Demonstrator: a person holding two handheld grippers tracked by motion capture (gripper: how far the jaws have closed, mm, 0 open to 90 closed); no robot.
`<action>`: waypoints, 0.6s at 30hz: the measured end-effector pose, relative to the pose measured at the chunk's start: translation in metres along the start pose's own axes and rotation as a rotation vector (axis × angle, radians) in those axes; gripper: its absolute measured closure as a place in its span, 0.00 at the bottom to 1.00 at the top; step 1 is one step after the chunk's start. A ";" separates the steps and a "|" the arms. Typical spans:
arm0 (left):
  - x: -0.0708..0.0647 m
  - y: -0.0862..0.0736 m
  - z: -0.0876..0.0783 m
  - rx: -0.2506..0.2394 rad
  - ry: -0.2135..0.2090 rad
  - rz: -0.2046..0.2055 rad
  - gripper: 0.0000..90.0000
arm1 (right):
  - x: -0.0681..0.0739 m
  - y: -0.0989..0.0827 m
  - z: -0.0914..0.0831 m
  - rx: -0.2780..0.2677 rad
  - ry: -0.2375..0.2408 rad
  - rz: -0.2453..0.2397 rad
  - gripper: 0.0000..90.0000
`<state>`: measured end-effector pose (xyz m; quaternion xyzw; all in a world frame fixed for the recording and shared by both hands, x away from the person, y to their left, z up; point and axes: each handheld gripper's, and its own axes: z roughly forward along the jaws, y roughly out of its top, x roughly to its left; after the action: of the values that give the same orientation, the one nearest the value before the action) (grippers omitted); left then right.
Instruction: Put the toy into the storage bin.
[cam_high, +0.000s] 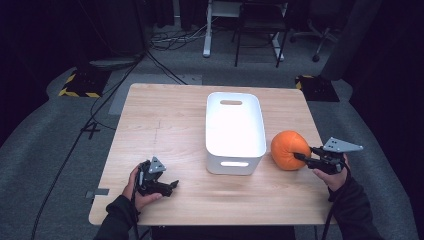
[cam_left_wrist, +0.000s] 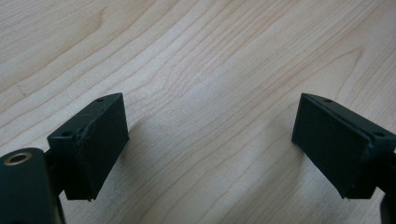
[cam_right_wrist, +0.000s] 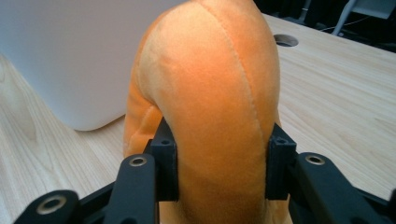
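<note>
Pumpkin plushie (cam_high: 290, 149), orange and soft, sits on the tabletop (cam_high: 165, 125) at about 3 o'clock from the white bin (cam_high: 235, 131), just beside the bin's right wall. The right tongs (cam_high: 301, 158) are clamped on it: in the right gripper view the two black pads press into the plush (cam_right_wrist: 219, 116) from either side, and the fabric bulges out between them with a seam running up the middle. The bin's white wall (cam_right_wrist: 70, 60) shows right behind it at around 10 o'clock in that view. A round hole in the tabletop (cam_right_wrist: 286, 40) sits further back at about 1 o'clock.

Left tongs (cam_high: 172, 185) are over at roughly 7 o'clock from the bin, low over the wood, well apart from the plushie. In the left gripper view the jaws stand wide apart with nothing but bare wood grain (cam_left_wrist: 210, 93) between them.

Bin is upright, long side running away from the person, handle slots at the near and far ends. Grey carpet floor (cam_high: 50, 130) surrounds the tabletop, with cables on it.
</note>
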<state>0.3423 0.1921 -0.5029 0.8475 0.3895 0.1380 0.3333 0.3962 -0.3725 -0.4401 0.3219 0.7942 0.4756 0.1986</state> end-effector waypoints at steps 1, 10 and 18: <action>0.000 0.000 0.000 -0.001 0.008 0.000 0.12 | 0.000 0.001 -0.001 -0.003 -0.009 0.000 0.65; 0.000 0.000 -0.001 -0.002 0.003 0.000 0.12 | 0.002 0.015 -0.011 -0.071 -0.047 0.007 0.65; 0.000 0.000 0.000 -0.003 0.003 0.001 0.12 | 0.002 0.030 -0.015 -0.096 -0.072 -0.005 0.65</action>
<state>0.3423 0.1926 -0.5030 0.8468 0.3894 0.1400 0.3341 0.3952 -0.3700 -0.4066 0.3270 0.7636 0.5007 0.2436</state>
